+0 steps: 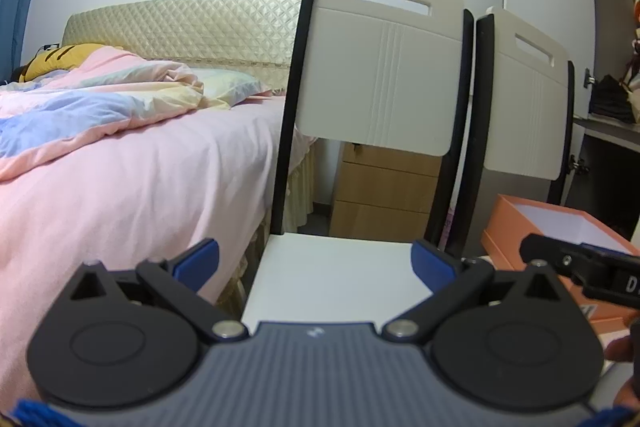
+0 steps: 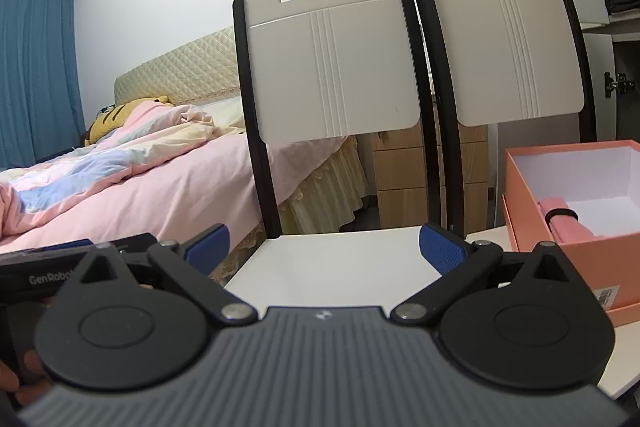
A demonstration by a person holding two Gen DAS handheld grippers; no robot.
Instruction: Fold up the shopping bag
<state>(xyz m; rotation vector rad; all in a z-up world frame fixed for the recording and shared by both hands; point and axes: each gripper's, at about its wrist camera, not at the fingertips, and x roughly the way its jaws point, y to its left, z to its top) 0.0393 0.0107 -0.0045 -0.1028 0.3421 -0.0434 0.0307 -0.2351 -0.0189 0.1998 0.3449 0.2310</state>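
Note:
A pink rolled bundle with a black band point(image 2: 564, 221), perhaps the shopping bag, lies inside an open orange box point(image 2: 516, 187) on the right chair seat. The box also shows in the left wrist view point(image 1: 508, 227). My left gripper point(image 1: 316, 261) is open and empty, held over the white seat of the near chair point(image 1: 332, 279). My right gripper point(image 2: 324, 247) is open and empty, over the same seat point(image 2: 332, 263), left of the box. Each gripper shows at the edge of the other's view.
Two white chairs with black frames stand side by side, backrests point(image 2: 332, 67) point(image 2: 508, 47) ahead. A bed with pink sheet and quilt point(image 1: 120, 147) lies left. A wooden drawer unit point(image 1: 380, 195) stands behind the chairs. A cupboard shelf point(image 1: 608, 115) is at right.

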